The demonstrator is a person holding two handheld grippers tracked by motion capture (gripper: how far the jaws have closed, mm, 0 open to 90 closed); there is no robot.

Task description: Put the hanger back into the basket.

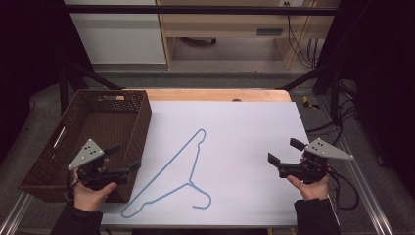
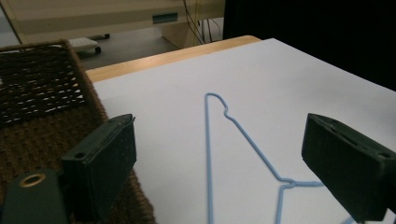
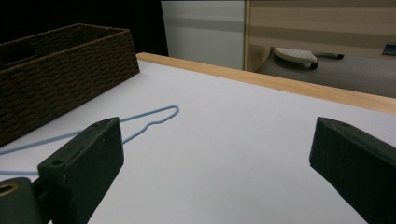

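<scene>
A thin light-blue wire hanger (image 1: 181, 169) lies flat on the white sheet (image 1: 244, 127), its hook toward the near edge. My left gripper (image 1: 124, 157) hovers open over the near right corner of the brown wicker basket (image 1: 54, 152), just left of the hanger. In the left gripper view the hanger (image 2: 233, 123) runs between the wide-apart jaws, farther off on the sheet. My right gripper (image 1: 283, 152) is held open at the sheet's right side, well apart from the hanger; its view shows the hanger's far end (image 3: 154, 119) beyond the left jaw. Nothing sits between either pair of jaws.
The wicker basket (image 3: 60, 70) stands at the left, its inside bare. A wooden table edge (image 1: 215, 94) shows behind the sheet. Cables (image 1: 342, 191) trail off the right side. A dark frame bar (image 1: 195, 10) crosses the top.
</scene>
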